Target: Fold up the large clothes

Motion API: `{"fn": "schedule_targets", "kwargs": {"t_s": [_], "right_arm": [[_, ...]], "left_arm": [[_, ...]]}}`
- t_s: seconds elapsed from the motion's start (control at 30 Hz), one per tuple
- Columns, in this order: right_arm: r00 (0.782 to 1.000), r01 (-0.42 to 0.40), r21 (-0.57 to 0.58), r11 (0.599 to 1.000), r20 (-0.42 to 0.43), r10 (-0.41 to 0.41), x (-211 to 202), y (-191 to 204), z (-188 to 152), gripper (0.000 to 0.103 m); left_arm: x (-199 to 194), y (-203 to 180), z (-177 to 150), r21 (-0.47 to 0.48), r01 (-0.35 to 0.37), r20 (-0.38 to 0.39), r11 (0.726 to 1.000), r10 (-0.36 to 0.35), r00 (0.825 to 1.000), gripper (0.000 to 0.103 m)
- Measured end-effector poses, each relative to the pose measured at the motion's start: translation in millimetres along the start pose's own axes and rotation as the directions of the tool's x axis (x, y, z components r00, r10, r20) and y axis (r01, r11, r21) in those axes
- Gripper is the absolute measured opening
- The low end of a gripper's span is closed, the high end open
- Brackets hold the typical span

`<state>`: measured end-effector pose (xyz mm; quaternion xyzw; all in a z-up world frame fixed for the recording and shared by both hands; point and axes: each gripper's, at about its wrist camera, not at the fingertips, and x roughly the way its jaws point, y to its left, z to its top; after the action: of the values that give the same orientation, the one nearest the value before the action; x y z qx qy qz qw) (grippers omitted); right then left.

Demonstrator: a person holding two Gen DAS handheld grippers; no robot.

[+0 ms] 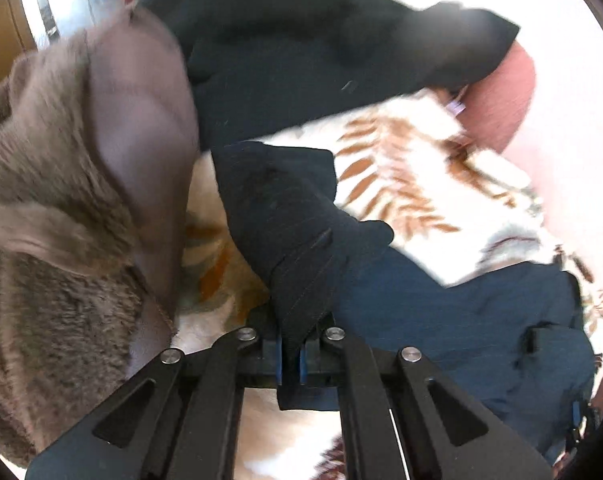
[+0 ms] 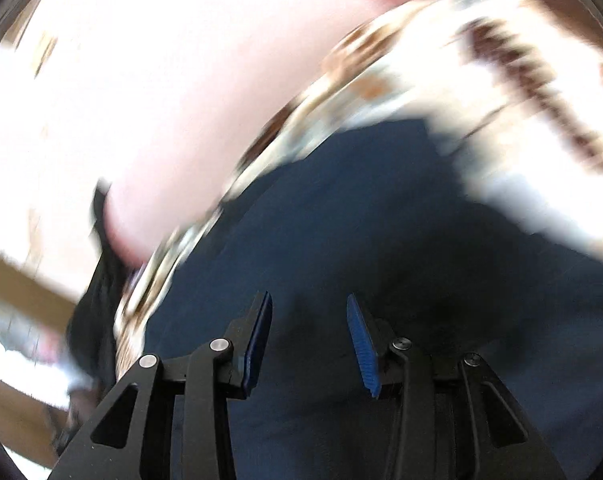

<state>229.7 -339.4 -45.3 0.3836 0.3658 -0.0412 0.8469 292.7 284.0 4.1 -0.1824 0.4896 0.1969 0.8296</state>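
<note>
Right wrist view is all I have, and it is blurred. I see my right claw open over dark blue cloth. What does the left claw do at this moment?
Observer: The left claw is shut on a fold of the dark blue garment.
Operator: What lies under the garment?
Observer: A white blanket with brown leaf print; the garment rests on it.
Operator: Is other clothing close to the left claw?
Observer: Yes, a grey-brown fleecy garment lies to its left in the left wrist view, and a black garment lies beyond the blanket.
</note>
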Motion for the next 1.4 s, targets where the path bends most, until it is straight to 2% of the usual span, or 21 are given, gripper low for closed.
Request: {"fn": "schedule_targets", "kwargs": {"t_s": [0.1, 0.17, 0.3, 0.4, 0.57, 0.77, 1.0, 1.13, 1.23, 1.27, 1.33, 1.37, 1.4], "right_arm": [[0.999, -0.019, 0.118, 0.993, 0.045, 0.014, -23.2, -42.5, 17.8, 0.039], [0.995, -0.088, 0.158, 0.984, 0.057, 0.08, -37.9, -56.9, 19.3, 0.042], [0.972, -0.234, 0.135, 0.963, 0.036, 0.231, -56.5, -62.0, 4.8, 0.047], [0.952, -0.301, 0.123, 0.946, -0.022, 0.305, -53.3, -59.0, -16.2, 0.052], [0.941, -0.321, 0.146, 0.936, -0.061, 0.332, -31.4, -68.2, -42.3, 0.05], [0.928, -0.361, 0.142, 0.922, -0.046, 0.37, -31.1, -75.0, -42.5, 0.049], [0.93, -0.353, 0.05, 0.934, -0.084, 0.357, -30.0, -69.1, -45.0, 0.049], [0.933, -0.347, 0.028, 0.938, -0.097, 0.348, -28.5, -66.9, -45.0, 0.049], [0.938, -0.334, 0.009, 0.943, -0.101, 0.333, -27.5, -64.5, -45.9, 0.049], [0.94, -0.328, 0.003, 0.945, -0.102, 0.327, -27.5, -63.5, -46.2, 0.049], [0.945, -0.311, -0.01, 0.95, -0.107, 0.308, -27.4, -60.8, -46.8, 0.049], [0.948, -0.301, -0.017, 0.953, -0.112, 0.298, -27.4, -59.2, -46.6, 0.049], [0.951, -0.289, -0.017, 0.957, -0.117, 0.285, -28.2, -57.6, -45.5, 0.049]], "left_arm": [[-26.1, -22.8, -0.6, 0.047, 0.04, 0.041, 0.998, -0.042, 0.998, 0.003], [-43.3, -43.6, -6.1, 0.087, 0.065, 0.065, 0.994, -0.071, 0.995, 0.003], [-63.1, -92.6, -12.5, 0.161, 0.126, 0.077, 0.979, -0.14, 0.987, 0.003], [-72.2, -122.7, -17.5, 0.218, 0.161, 0.068, 0.963, -0.18, 0.981, 0.003], [-84.0, -187.6, -42.6, 0.309, 0.2, 0.042, 0.93, -0.223, 0.974, 0.003], [-84.9, -274.1, -80.0, 0.407, 0.256, -0.003, 0.877, -0.279, 0.96, 0.003], [-56.3, -363.4, -147.6, 0.458, 0.356, -0.141, 0.814, -0.329, 0.934, 0.003], [-19.3, -386.3, -185.1, 0.484, 0.335, -0.195, 0.808, -0.274, 0.942, 0.004], [20.2, -386.0, -202.4, 0.473, 0.305, -0.272, 0.827, -0.193, 0.943, 0.005], [25.4, -383.6, -204.1, 0.47, 0.308, -0.286, 0.827, -0.188, 0.94, 0.006], [20.2, -371.5, -203.2, 0.451, 0.351, -0.304, 0.821, -0.228, 0.925, 0.01], [9.7, -360.6, -199.6, 0.433, 0.395, -0.316, 0.811, -0.273, 0.908, 0.013], [-2.7, -347.4, -195.6, 0.417, 0.434, -0.32, 0.799, -0.317, 0.893, 0.021]]}}
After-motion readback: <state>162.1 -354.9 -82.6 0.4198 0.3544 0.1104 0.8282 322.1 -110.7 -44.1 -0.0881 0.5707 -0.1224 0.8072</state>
